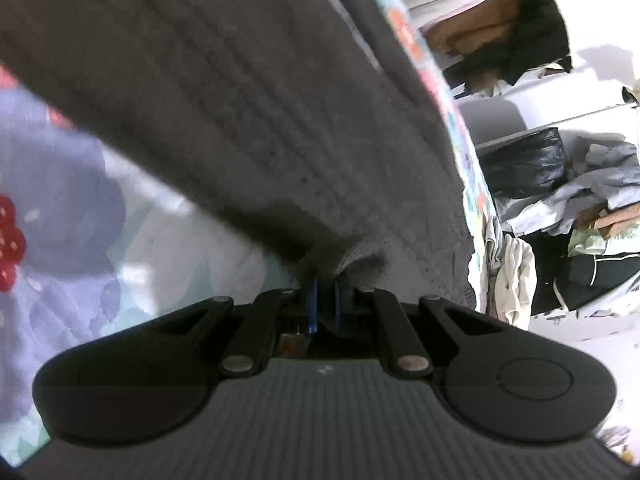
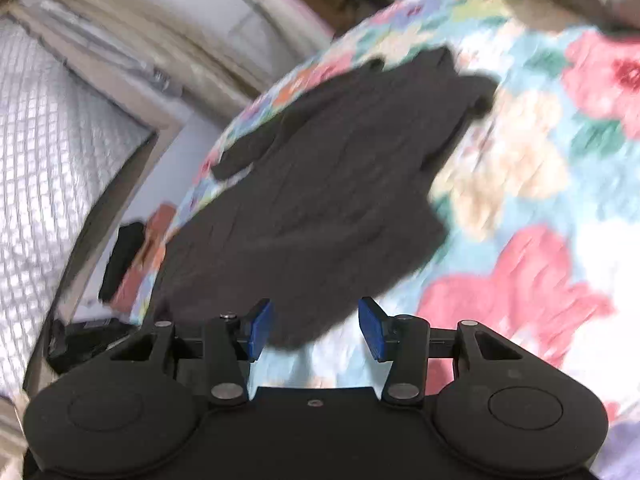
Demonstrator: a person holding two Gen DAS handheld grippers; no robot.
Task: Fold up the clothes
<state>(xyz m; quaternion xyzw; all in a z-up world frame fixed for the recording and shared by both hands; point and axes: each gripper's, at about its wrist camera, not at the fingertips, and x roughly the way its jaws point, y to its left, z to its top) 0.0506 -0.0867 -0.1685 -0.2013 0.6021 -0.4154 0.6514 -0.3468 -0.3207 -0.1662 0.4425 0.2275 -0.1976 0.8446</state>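
Observation:
A dark grey knit garment (image 2: pixel 328 184) lies spread on a floral bedspread (image 2: pixel 540 184), one sleeve out to the left. My left gripper (image 1: pixel 326 284) is shut on the garment's edge (image 1: pixel 256 120); the fabric bunches at the blue pads and stretches away over the bedspread (image 1: pixel 80 208). My right gripper (image 2: pixel 316 328) is open and empty, its blue pads (image 2: pixel 256 330) apart, hovering just over the garment's near edge.
To the right in the left wrist view are shelves with a black bag (image 1: pixel 524 160) and piled clothes (image 1: pixel 600 184). In the right wrist view a quilted silver surface (image 2: pixel 52 168) and a dark object on the floor (image 2: pixel 120 260) lie beyond the bed's left edge.

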